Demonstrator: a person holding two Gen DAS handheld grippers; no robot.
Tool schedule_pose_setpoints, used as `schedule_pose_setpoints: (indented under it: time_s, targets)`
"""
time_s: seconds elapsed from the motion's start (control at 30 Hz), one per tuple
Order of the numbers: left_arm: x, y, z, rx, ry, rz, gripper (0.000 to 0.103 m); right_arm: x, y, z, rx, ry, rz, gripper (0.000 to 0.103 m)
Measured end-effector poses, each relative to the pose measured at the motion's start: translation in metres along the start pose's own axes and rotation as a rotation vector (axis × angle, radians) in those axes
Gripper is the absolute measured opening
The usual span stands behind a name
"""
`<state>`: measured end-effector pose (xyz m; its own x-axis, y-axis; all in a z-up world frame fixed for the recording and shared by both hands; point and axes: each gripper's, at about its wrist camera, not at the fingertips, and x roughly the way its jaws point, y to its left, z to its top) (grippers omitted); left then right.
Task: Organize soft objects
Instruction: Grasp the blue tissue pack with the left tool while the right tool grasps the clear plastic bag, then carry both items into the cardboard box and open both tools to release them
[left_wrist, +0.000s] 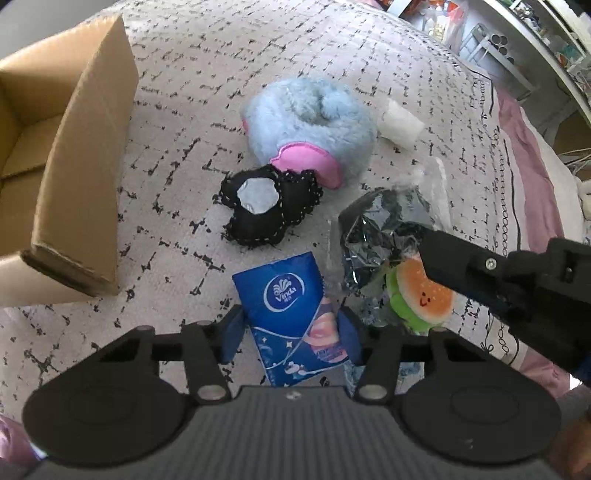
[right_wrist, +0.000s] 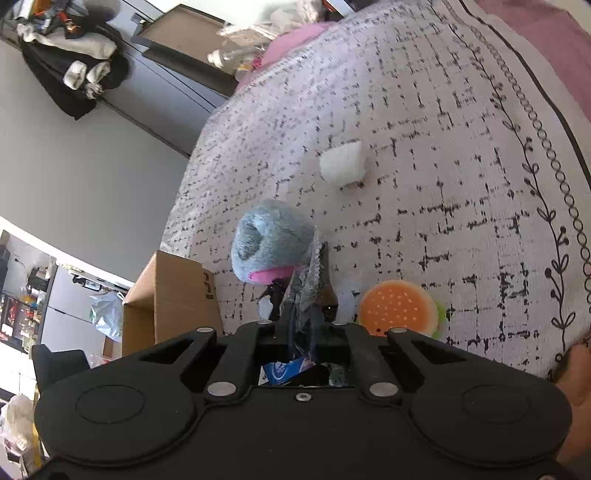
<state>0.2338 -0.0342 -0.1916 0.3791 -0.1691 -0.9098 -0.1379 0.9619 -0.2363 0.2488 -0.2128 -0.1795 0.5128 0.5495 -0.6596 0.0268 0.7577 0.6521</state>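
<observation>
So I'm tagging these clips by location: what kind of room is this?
Most likely a bedroom: the soft items lie on a patterned bedspread with pink bedding at its edge, and clothes are heaped by the wall.

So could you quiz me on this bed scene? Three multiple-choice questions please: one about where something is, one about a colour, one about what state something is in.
1. Where does the cardboard box stand in the left wrist view?
A. left of the toys
B. right of the toys
C. on top of the burger toy

2. What colour is the tissue pack between the left gripper's fingers?
A. red
B. blue
C. yellow

3. How is the right gripper?
A. wide open over the white foam block
B. shut on the plastic bag
C. holding the fluffy blue toy

Answers:
1 A: the box fills the left edge, the fluffy blue toy lies right of it.
2 B: the wrapper is blue with a white logo.
3 B: crinkled film is pinched between its closed fingers.
</observation>
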Motion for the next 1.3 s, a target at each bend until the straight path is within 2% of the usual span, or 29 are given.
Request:
schedule_pose_setpoints:
  time_s: [0.23, 0.63, 1.07, 1.3]
  targets:
    - [-0.029, 0.003, 0.000, 0.018, -0.069, -0.003, 0.052, -0.011, 0.009, -0.003, -0.048, -0.044, -0.007, 0.007]
    - [-0.087, 0.012, 0.005, 0.029, -0.164, -0.019, 0.053, -0.033, 0.032, -0.003, -0.110, -0.104, -0.082, 0.006]
    - [-0.132, 0.040, 0.017, -0.004, -0.229, -0.038, 0.053, -0.045, 0.084, -0.001, -0.180, -0.171, -0.149, 0.006]
    - [-0.152, 0.067, 0.025, -0.032, -0.257, -0.031, 0.053, -0.042, 0.117, -0.007, -0.231, -0.173, -0.140, 0.006]
